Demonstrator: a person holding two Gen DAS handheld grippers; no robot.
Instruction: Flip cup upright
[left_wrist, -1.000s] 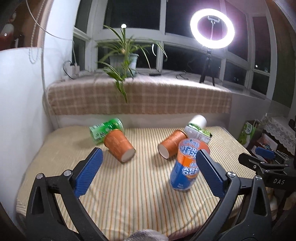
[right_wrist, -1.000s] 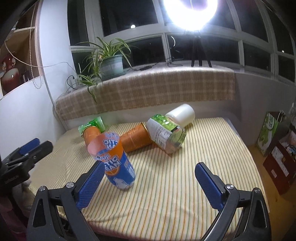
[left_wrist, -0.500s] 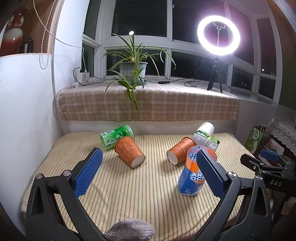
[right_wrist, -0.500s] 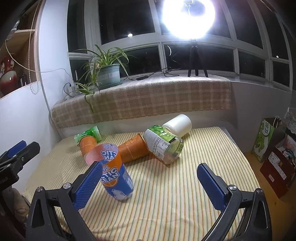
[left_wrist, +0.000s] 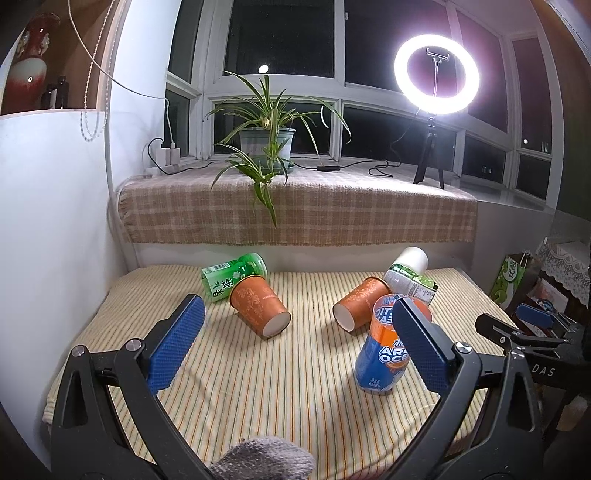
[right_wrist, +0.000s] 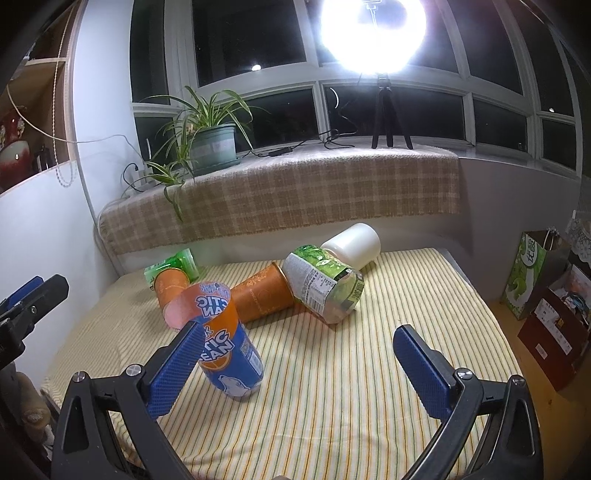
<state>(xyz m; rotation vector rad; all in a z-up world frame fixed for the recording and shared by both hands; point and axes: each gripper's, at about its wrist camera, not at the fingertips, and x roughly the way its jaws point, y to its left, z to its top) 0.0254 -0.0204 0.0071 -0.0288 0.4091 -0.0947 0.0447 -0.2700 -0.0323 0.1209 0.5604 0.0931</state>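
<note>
Presently, approach stage, nothing grasped. Left hand-held gripper (left_wrist: 295, 339) released, jaws spread wide, hovering over the near edge of the striped worktop (left_wrist: 295, 387). Right hand-held gripper (right_wrist: 295, 358) likewise released and empty, jaws wide.

Six cups scattered on the cloth. Blue-and-orange cup (right_wrist: 223, 338) standing mouth-down, leaning slightly, just beyond the right gripper's left pad (right_wrist: 175, 369); in the left wrist view the same cup (left_wrist: 388, 350) partly hidden behind the right-side pad. Left orange cup (left_wrist: 258, 308) on its side, mouth toward the camera, touching a green cup (left_wrist: 232, 277) lying behind it. Second orange cup (left_wrist: 358, 304) also on its side, butted against a green-labelled clear cup (right_wrist: 325, 286), with a white cup (right_wrist: 352, 245) lying further back. None seen standing mouth-up.

Judgement: task barely begun or between cups; choice of target not settled by these views. Blue-and-orange cup nearest the right gripper, so likely candidate.

Next move, as judged: shift right gripper leftward to centre that cup between the pads, close on the mid-body, lift clear, rotate half a turn, set down on its base. Thin wall likely to crush under hard squeeze; soft cloth may let it topple on release.
</note>
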